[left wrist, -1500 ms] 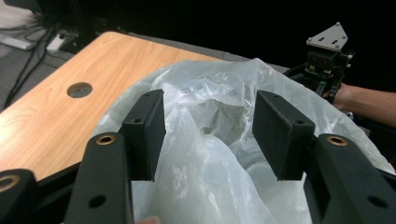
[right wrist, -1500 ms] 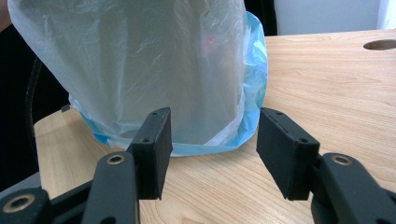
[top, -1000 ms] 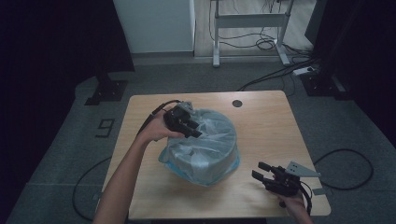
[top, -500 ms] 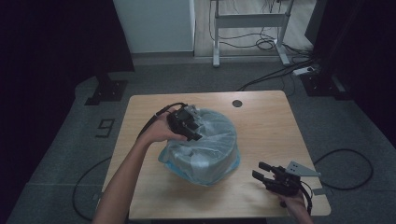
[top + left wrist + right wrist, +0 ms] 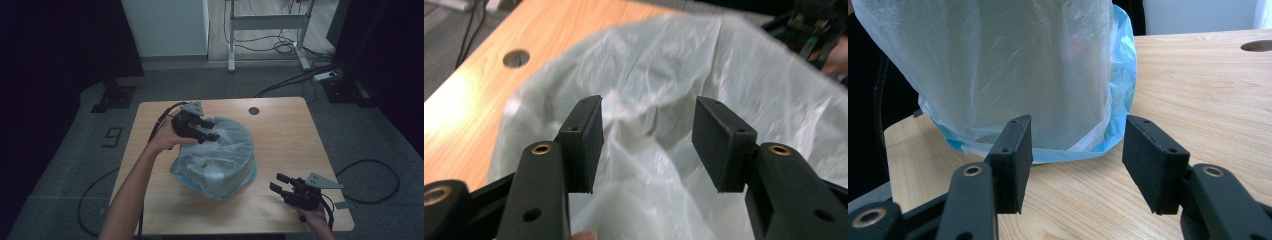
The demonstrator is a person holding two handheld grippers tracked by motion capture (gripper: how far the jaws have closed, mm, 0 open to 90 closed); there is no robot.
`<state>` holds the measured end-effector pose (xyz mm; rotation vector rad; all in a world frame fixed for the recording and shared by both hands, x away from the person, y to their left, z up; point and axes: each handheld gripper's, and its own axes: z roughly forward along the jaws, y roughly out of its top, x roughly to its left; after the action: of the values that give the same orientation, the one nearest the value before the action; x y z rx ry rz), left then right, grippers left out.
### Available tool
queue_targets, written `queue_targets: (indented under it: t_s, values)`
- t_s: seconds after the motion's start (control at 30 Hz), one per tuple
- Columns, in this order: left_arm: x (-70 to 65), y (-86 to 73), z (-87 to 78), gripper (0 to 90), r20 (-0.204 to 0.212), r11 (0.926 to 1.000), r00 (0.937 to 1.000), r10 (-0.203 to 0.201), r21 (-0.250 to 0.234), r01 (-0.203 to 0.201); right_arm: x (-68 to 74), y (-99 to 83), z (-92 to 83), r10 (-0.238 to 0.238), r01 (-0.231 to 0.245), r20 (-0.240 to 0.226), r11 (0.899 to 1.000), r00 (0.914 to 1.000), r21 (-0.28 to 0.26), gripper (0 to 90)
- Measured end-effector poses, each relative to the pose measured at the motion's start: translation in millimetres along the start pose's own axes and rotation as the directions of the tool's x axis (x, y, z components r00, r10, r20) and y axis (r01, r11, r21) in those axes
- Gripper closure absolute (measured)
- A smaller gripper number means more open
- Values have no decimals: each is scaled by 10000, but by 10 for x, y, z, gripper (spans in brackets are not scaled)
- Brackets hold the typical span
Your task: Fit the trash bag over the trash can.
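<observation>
- A large number 9 (image 5: 113,136) was marked on the grey floor just left of the table (image 5: 280,130); nothing else could be read.
- The plastic bag (image 5: 220,155) was thin, crinkled and see-through, pale whitish on top with a blue hem showing along its bottom edge.
- It was draped over a round, bucket-shaped container; the container's own surface and contents could not be made out through the film.
- The covered container stood near the middle of the wooden table, with a round cable hole (image 5: 254,110) beyond it.
- The left gripper (image 5: 209,131) hung over the bag's top rear edge; its jaws had just been opening and stood apart, with loose film below them and nothing pinched.
- The right gripper (image 5: 278,183) sat low at the table's near right corner, jaws apart and empty, pointing at the bag's base.
</observation>
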<state>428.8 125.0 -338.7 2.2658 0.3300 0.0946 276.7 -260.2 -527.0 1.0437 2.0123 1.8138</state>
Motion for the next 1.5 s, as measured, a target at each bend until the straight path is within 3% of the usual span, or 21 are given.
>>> queue_targets:
  t_s: [0.13, 0.4, 0.53, 0.7, 1.0, 1.2, 1.33, 1.5]
  values:
    - [9, 61, -1, 453, 215, 9987, 9997, -115, -496, 126, -5, 0, -3, 17, -17, 15, 10000, 10000, -28, 450]
    - [-12, 198, 119, 451, 403, 9984, 9992, -7, -570, 30, -18, 1, -20, 19, -19, 53, 10000, 10000, -50, 450]
    - [-52, 274, 267, 451, 450, 9996, 9987, 243, -134, -237, -16, -1, -19, -8, 8, 63, 10000, 10000, -27, 450]
    - [-83, 327, 484, 458, 328, 9961, 9986, 403, 775, -428, -16, -2, -24, -29, 29, 96, 10000, 9999, 3, 449]
    - [-86, 303, 689, 464, 324, 9787, 9984, 469, 1984, -524, -35, 5, -52, -1, 2, 177, 10000, 9998, -62, 448]
    - [-113, 284, 772, 456, 335, 9694, 9978, 573, 2373, -637, -28, 0, -45, -55, 56, 201, 10000, 9998, -19, 447]
    - [-105, 263, 742, 448, 280, 9730, 9982, 535, 2235, -584, -20, 7, -52, -127, 130, 315, 9999, 9994, -100, 447]
    - [-101, 251, 586, 434, 183, 9866, 9987, 467, 1558, -490, -28, 1, -53, -107, 110, 335, 9999, 9994, -83, 447]
